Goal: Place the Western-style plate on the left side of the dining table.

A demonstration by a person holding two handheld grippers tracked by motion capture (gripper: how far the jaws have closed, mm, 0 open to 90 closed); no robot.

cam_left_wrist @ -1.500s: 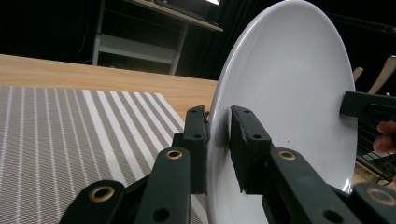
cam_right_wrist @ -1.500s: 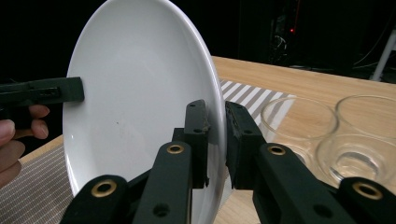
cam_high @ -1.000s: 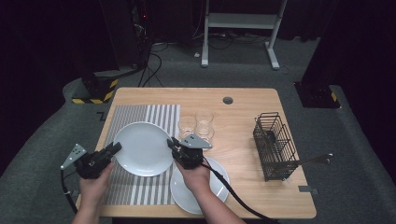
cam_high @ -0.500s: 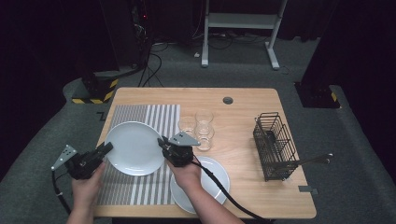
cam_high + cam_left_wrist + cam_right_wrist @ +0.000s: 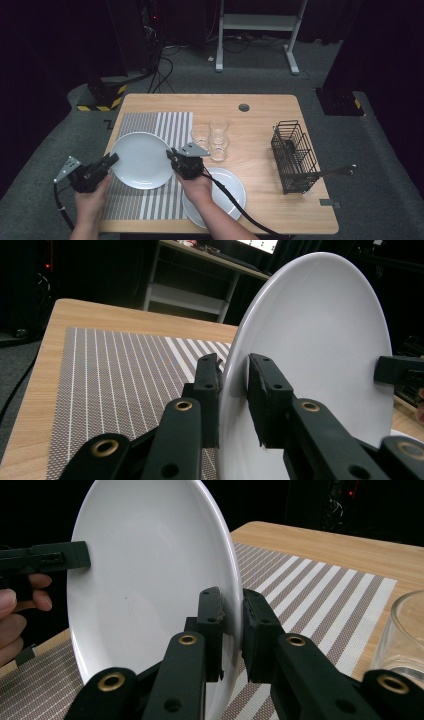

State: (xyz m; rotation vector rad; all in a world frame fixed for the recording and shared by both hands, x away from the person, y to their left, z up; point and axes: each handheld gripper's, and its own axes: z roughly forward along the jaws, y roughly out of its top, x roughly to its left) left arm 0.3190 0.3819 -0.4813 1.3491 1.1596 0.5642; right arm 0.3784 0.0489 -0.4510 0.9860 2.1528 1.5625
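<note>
Light falls from above onto my tabletop (image 5: 260,120), bright and even, while the floor and room around it sink into near black. The white plate (image 5: 320,340) I hold glows softly without harsh glare. My black jaws, close to each lens, look soft and slightly blurred. The glass (image 5: 402,630) at the right edge is out of focus. Shadows under things are faint.
</note>
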